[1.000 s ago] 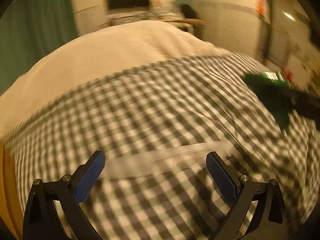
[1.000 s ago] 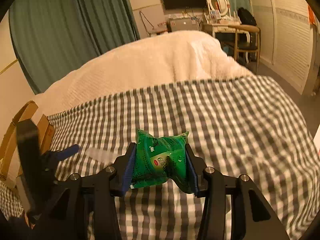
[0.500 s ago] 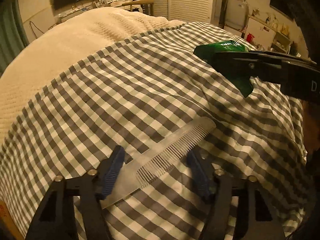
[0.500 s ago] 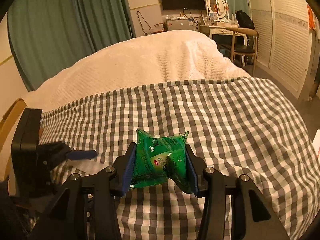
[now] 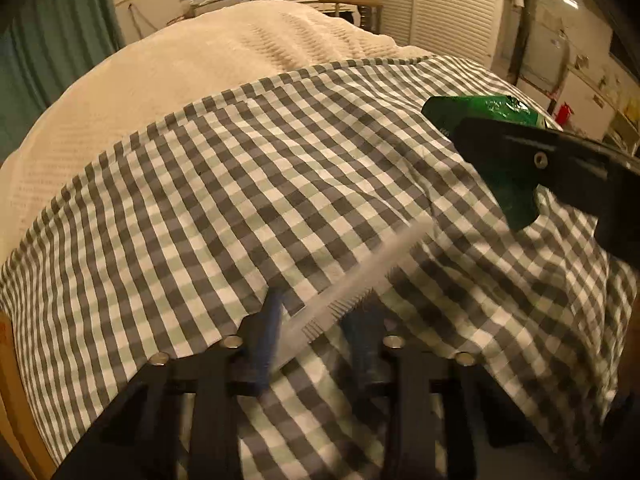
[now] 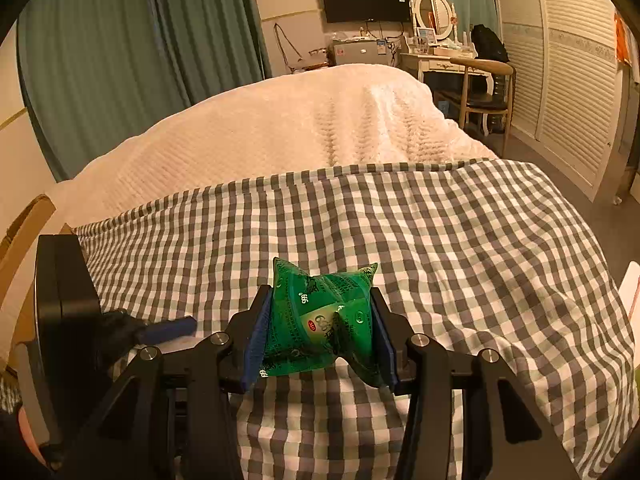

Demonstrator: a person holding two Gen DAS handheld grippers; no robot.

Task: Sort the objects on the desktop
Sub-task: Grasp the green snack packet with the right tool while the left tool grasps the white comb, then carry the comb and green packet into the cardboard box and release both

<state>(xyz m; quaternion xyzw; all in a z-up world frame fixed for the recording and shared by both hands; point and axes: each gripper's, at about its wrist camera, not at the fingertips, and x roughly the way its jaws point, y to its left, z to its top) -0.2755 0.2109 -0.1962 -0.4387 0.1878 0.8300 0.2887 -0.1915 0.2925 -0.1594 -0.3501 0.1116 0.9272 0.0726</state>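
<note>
A clear plastic comb [image 5: 360, 276] lies slanted on the grey checked cloth [image 5: 240, 200]. My left gripper [image 5: 318, 320] has its blue pads close on either side of the comb's near end, gripping it. My right gripper [image 6: 322, 332] is shut on a green packet [image 6: 324, 320] and holds it above the cloth. In the left wrist view the packet [image 5: 480, 108] and the right gripper's black finger show at the right. In the right wrist view the left gripper [image 6: 168, 330] shows low at the left.
The checked cloth covers the near half of a bed; a cream blanket [image 6: 300, 120] covers the far half. A wooden chair [image 6: 484, 84] and dressing table stand beyond the bed. A brown box edge [image 6: 24, 228] shows at the left.
My left gripper has closed from wide open onto the comb's near end. The right gripper has stayed shut on the green packet, with little movement.
</note>
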